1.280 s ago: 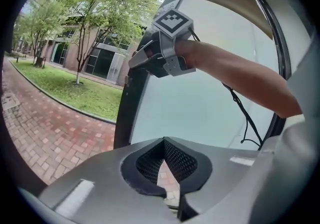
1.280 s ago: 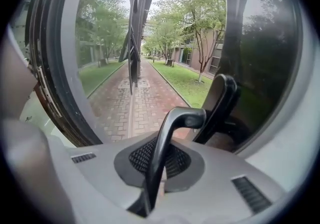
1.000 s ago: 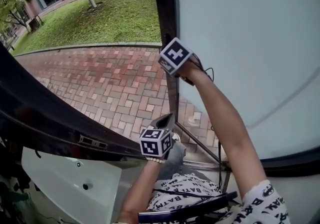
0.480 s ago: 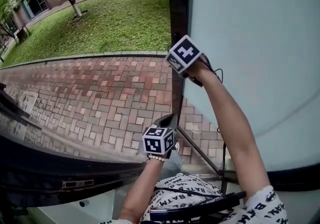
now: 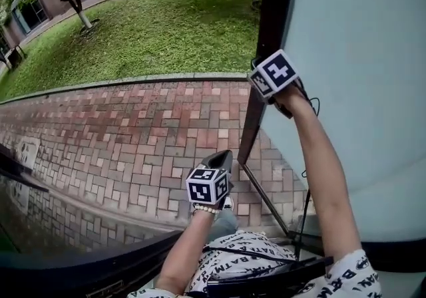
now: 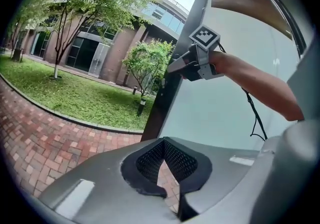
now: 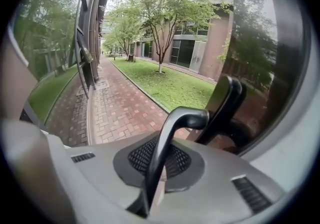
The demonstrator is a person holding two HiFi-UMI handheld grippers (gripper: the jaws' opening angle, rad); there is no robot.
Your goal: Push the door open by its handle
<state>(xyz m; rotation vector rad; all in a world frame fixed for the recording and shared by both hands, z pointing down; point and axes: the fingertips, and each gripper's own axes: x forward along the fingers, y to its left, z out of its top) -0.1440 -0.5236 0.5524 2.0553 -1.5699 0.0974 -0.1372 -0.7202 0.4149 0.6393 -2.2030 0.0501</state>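
Note:
The door is a frosted glass panel (image 5: 353, 57) in a dark frame (image 5: 266, 37), swung outward over the paving. In the right gripper view its dark lever handle (image 7: 172, 128) runs between the jaws, and my right gripper (image 7: 160, 143) is shut on it. From the head view only that gripper's marker cube (image 5: 273, 74) shows, held against the frame's edge on an outstretched arm. My left gripper (image 5: 219, 157) hangs lower, in front of the body and apart from the door. Its jaws (image 6: 162, 143) meet at the tips with nothing between them.
Red brick paving (image 5: 133, 137) lies beyond the doorway, with a lawn (image 5: 153, 30), trees and a brick building behind. A dark door frame rail (image 5: 66, 263) crosses the lower left. A black cable (image 5: 306, 177) hangs along the right arm.
The door has swung further outward to the right, and the right gripper went with it on the handle. The dark rail at left has slid down out of the middle of view.

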